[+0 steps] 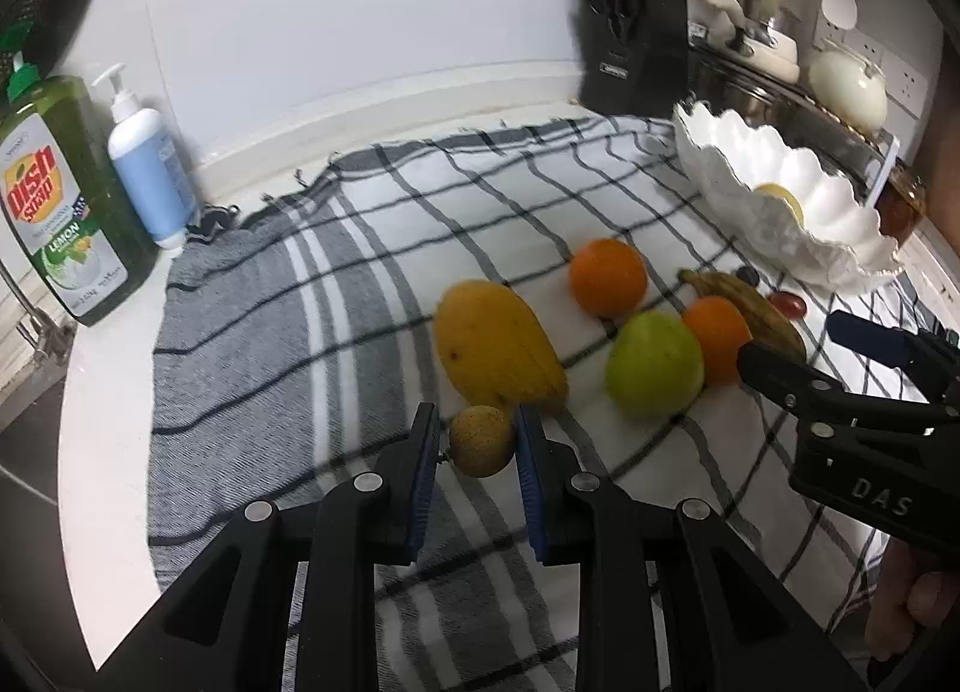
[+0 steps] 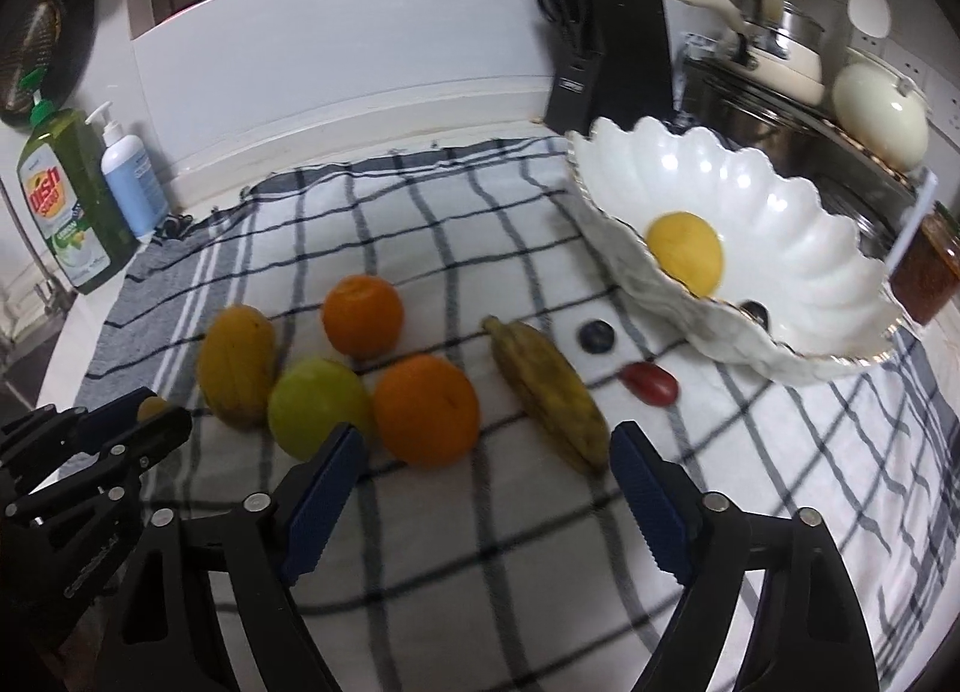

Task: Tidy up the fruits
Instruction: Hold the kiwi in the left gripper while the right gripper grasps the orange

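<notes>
My left gripper (image 1: pixel 477 443) is shut on a small brown round fruit (image 1: pixel 482 440), just in front of a yellow mango (image 1: pixel 495 345). A green apple (image 1: pixel 654 362), two oranges (image 1: pixel 607 276) (image 1: pixel 717 338), a banana (image 1: pixel 750 305) and a red grape (image 1: pixel 788 303) lie on the checked cloth. My right gripper (image 2: pixel 480 482) is open and empty, above the cloth before the near orange (image 2: pixel 427 410) and the banana (image 2: pixel 549 392). A white scalloped bowl (image 2: pixel 780 248) at right holds a yellow fruit (image 2: pixel 686 254) and a dark berry (image 2: pixel 755 312). Another dark berry (image 2: pixel 596 336) and the red grape (image 2: pixel 651 383) lie beside the bowl.
A dish soap bottle (image 1: pixel 63 194) and a pump bottle (image 1: pixel 150 164) stand at the back left. A black knife block (image 1: pixel 636 44) stands at the back. Pots and a kettle (image 2: pixel 879 113) crowd the right, with a jar (image 2: pixel 927 266) by the bowl.
</notes>
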`<state>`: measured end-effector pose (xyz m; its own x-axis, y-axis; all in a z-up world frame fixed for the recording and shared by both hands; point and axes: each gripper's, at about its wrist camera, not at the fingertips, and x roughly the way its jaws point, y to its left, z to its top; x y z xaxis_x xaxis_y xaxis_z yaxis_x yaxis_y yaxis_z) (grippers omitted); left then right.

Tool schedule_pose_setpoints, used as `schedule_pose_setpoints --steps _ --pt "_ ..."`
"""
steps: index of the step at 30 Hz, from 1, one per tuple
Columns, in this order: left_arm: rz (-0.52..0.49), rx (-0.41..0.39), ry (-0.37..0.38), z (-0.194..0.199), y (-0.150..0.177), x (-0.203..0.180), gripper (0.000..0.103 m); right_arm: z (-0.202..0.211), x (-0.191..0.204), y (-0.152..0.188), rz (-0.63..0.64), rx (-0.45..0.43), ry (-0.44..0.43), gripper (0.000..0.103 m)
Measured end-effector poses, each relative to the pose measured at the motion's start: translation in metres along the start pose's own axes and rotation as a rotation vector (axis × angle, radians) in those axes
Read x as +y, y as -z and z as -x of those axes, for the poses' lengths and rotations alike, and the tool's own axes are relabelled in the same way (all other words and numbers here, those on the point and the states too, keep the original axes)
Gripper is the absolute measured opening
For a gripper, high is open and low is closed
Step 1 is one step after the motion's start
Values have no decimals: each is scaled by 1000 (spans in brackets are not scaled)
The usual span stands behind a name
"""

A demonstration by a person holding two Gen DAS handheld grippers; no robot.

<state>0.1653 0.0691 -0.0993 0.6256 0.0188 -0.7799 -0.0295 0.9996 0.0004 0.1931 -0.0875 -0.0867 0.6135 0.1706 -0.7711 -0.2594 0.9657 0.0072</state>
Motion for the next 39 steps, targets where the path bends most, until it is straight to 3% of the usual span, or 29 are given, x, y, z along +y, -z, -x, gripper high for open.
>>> schedule_pose_setpoints --steps 5,23,25,28,39 --pt "12 -9 -1 -1 -7 5 26 -9 3 -7 14 21 2 73" --pt "25 5 11 -10 -10 7 26 -41 7 -11 31 65 -36 67" --pt "26 6 11 -10 -10 7 26 -44 9 -12 42 69 -35 63" --pt "24 4 12 -10 -11 7 26 -48 11 -12 43 90 -79 48" --pt "19 -13 5 2 -11 3 26 -36 6 -6 32 80 -77 47"
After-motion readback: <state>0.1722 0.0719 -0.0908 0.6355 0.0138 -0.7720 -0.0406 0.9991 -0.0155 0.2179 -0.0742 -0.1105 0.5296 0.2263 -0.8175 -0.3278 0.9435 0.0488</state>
